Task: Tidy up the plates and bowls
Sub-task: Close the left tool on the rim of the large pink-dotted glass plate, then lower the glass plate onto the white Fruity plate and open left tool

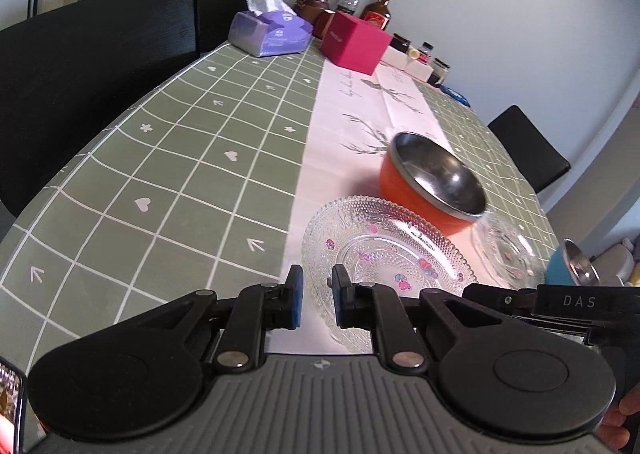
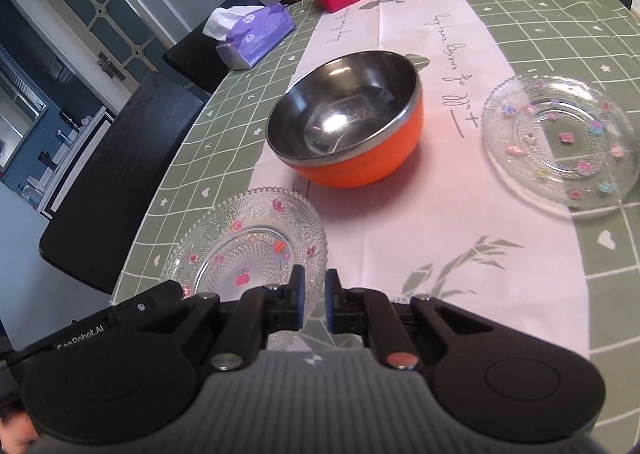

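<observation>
two clear beaded glass plates with small coloured fruit and flower decals and one orange bowl with a shiny steel inside sit on the pale printed runner that crosses the green grid-patterned tablecloth (image 2: 560,14). in the right wrist view the orange bowl (image 2: 348,122) stands upright in the middle of the frame, the nearer glass plate (image 2: 248,242) lies at lower left just below it, and the second glass plate (image 2: 560,142) lies at the right, well apart from the bowl. the right gripper (image 2: 314,304) hangs at the bottom centre with its blue-padded fingers parted by a narrow gap, grasping nothing, its tips over the near plate's right rim. in the left wrist view the left gripper (image 1: 316,296) is likewise released, a gap between its fingers, with the near plate's left rim (image 1: 316,230) showing just behind them. a blue bowl with a steel inside (image 1: 572,266) peeks in at the right edge. a pink box (image 1: 352,42) and a purple tissue pack (image 1: 268,30) stand at the top.
</observation>
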Demonstrator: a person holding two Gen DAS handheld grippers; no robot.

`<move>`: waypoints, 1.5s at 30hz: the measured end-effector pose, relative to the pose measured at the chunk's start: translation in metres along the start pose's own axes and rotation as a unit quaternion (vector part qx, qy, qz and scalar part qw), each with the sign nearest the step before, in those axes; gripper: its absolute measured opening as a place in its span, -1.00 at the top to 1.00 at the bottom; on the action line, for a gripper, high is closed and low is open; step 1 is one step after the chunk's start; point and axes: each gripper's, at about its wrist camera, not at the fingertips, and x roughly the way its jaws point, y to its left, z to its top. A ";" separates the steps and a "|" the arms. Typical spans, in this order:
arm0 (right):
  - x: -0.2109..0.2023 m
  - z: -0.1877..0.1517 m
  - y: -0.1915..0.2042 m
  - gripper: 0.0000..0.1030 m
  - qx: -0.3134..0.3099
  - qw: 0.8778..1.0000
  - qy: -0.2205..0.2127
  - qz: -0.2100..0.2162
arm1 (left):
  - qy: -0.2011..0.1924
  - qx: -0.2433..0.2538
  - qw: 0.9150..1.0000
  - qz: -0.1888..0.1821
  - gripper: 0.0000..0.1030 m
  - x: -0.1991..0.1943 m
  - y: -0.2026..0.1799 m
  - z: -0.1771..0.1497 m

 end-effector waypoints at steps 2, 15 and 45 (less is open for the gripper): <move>-0.015 -0.007 -0.003 0.85 -0.004 1.000 -0.008 0.003 | 0.000 0.007 1.000 -0.008 0.69 -0.008 -0.006 -0.005; -0.086 -0.075 -0.035 0.85 0.023 0.999 -0.032 0.000 | 0.017 0.065 0.995 -0.067 0.69 -0.045 -0.038 -0.056; -0.102 -0.133 -0.057 0.85 0.023 0.999 -0.004 -0.036 | 0.080 0.095 0.988 -0.087 0.69 -0.047 -0.045 -0.107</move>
